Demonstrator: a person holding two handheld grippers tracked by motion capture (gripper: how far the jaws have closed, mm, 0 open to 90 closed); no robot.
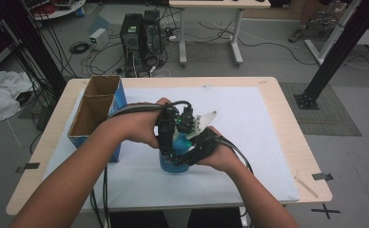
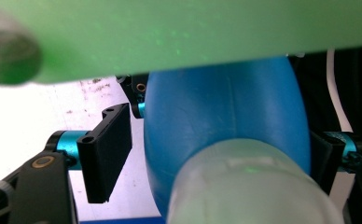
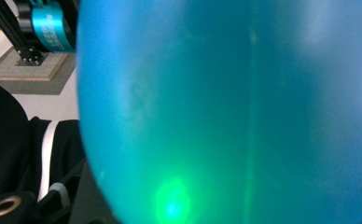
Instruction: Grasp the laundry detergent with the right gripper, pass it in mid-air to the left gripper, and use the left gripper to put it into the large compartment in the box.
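A blue bottle [image 1: 173, 165] stands on the white mat near the table's middle, with both hands crowded around it. In the left gripper view the bottle [image 2: 226, 116] has a cloudy translucent cap [image 2: 249, 186] nearest the camera. My left gripper [image 1: 169, 153] points down over it, and one pad [image 2: 107, 154] stands a narrow gap off the bottle's side; the other pad [image 2: 326, 158] is half hidden behind it. My right gripper [image 1: 192, 153] comes in from the right and is shut on the bottle's body [image 3: 226, 102], which sits very close to its camera.
An open cardboard box with blue sides [image 1: 97, 111] stands at the table's left, close to the left forearm. The white mat [image 1: 249, 142] covers most of the wooden table [image 1: 287, 109]. Computer towers [image 1: 140, 33] and cables lie on the floor beyond.
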